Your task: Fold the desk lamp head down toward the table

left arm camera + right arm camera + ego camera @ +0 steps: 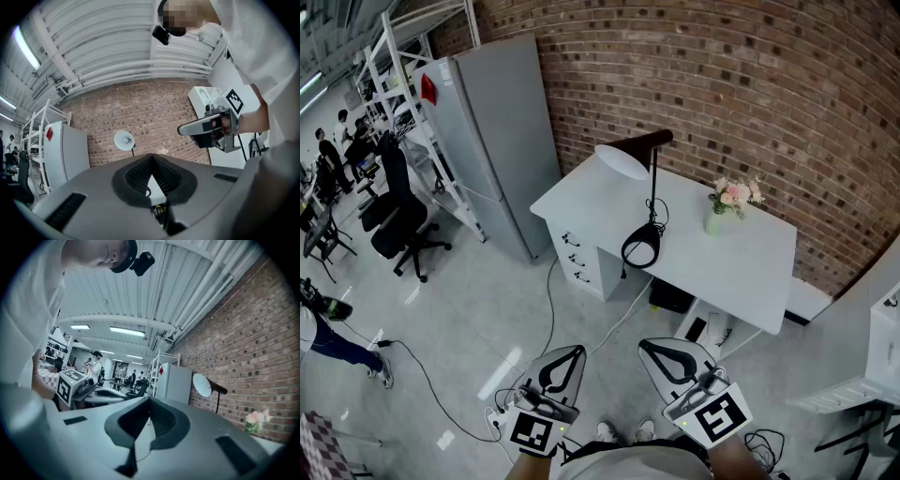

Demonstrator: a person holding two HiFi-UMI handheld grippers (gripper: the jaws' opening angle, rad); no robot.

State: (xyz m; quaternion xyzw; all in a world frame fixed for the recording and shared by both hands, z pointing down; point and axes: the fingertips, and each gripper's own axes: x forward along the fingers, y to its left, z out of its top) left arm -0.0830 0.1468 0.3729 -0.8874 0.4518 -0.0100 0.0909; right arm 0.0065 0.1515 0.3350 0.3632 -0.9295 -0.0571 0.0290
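While both grippers hang well short of the furniture, the fold has not begun: the left gripper [575,352] and the right gripper [647,347] each have their jaws pressed together on nothing. The desk lamp [653,197] stands far ahead, almost straight out from the right gripper and off to the right of the left one, on a white desk [750,272]. Its lamp head [622,161] is raised on a thin stem above a ring base [640,248]. Arriving with the jaws closed would probably mean a shove rather than a grip. With the base unsteadied, that could tip or skid the lamp. A wide swing might also clip the vase of flowers [727,202] further right.
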